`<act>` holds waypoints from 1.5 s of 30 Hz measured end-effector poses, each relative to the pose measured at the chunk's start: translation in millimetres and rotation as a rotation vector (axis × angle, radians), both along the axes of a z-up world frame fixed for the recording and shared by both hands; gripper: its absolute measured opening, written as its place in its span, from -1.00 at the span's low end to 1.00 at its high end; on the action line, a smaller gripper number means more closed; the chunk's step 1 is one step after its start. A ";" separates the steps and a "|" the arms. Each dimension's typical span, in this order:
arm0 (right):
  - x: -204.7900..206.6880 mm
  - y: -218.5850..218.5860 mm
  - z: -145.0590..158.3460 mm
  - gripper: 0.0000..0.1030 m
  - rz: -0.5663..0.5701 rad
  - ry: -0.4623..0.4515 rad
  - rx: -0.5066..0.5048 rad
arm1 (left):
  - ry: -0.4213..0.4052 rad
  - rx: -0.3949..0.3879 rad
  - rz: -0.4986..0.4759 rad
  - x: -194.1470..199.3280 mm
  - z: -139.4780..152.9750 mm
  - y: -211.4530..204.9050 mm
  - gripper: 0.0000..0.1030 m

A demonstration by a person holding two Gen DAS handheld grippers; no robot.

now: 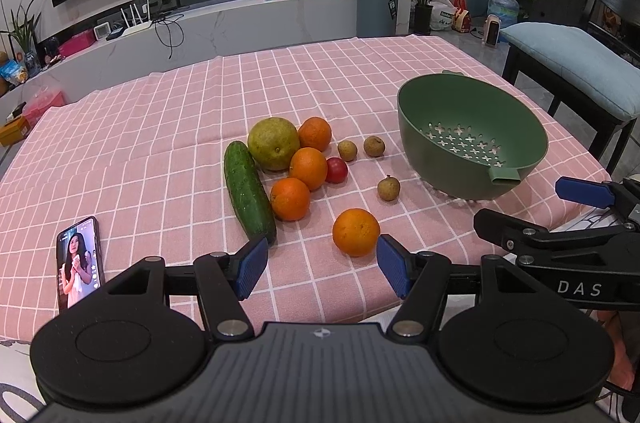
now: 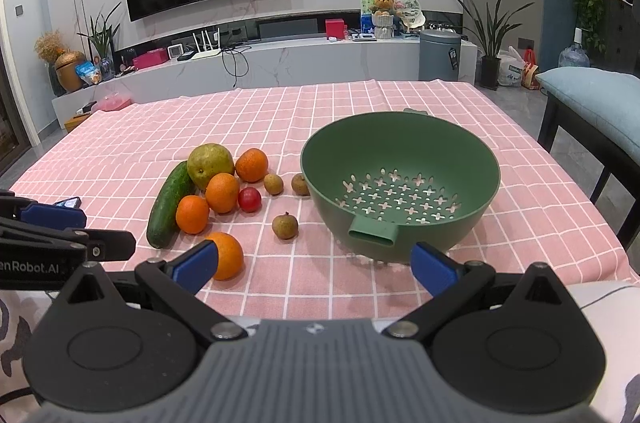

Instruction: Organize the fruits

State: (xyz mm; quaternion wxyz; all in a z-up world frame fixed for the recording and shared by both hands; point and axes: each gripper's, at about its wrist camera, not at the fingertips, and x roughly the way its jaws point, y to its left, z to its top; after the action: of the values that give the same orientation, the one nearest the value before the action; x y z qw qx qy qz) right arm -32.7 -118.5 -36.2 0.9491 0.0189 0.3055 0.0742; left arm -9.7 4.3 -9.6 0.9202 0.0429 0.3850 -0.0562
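- Fruits [image 1: 309, 167] lie loose at the tablecloth's middle; green colander [image 1: 472, 111] at two o'clock, empty.
- Left gripper [image 1: 322, 265] and right gripper [image 2: 314, 265]: both wide open, holding nothing.
- Sorting not begun; next, I judge, close on nearest orange [image 1: 356, 231].

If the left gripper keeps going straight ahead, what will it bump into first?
Probably the tablecloth. The open left gripper points down at bare cloth just short of the nearest orange, which sits a bit right of its line. Depth is hard to judge, so it might brush that orange.

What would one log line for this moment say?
stage: start | green colander: empty | fruit: all on tablecloth | left tool: open | right tool: open
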 end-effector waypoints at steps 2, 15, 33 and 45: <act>-0.1 0.6 -0.5 0.91 0.000 0.002 -0.001 | 0.002 -0.001 0.000 0.6 -0.4 0.6 0.44; 4.0 4.0 -1.7 0.91 -0.010 0.031 -0.024 | 0.012 -0.005 -0.001 6.7 -1.6 4.4 0.44; 53.8 49.2 -10.9 0.29 0.097 0.130 -0.013 | 0.133 -0.108 0.003 60.2 -4.6 61.5 0.03; 100.6 77.0 -42.3 0.11 0.131 0.311 0.043 | 0.208 -0.170 0.080 125.8 -35.6 91.0 -0.09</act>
State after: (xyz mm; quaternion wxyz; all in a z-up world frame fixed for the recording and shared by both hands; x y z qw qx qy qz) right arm 67.9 -41.5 -78.4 0.8829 0.0305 0.4476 0.1387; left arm 116.1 95.3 -45.2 0.8773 -0.0566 0.4733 -0.0562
